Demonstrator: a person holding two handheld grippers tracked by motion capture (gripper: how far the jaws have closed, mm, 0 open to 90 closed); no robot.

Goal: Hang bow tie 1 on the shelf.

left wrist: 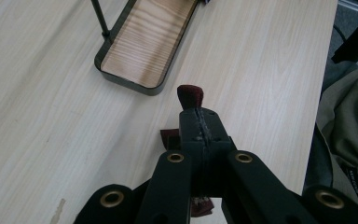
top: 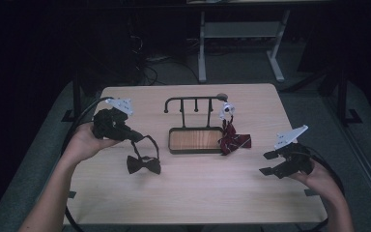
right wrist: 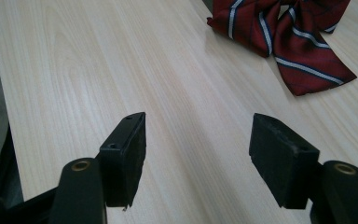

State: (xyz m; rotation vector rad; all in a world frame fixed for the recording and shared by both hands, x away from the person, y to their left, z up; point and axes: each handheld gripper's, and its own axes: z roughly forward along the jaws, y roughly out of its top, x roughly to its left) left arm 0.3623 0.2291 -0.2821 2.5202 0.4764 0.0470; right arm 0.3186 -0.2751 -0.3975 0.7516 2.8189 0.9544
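Striped bow tie [right wrist: 286, 35] beside rack [top: 195, 121]

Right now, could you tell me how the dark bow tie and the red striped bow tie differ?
The dark bow tie is plain and looks almost black, while the red striped bow tie has pale diagonal stripes. The dark bow tie's strap is pinched in the shut left hand-held gripper, with its bow low over the table; the red striped bow tie hangs from the rack and rests beside the tray, untouched. Both are fabric bow ties.
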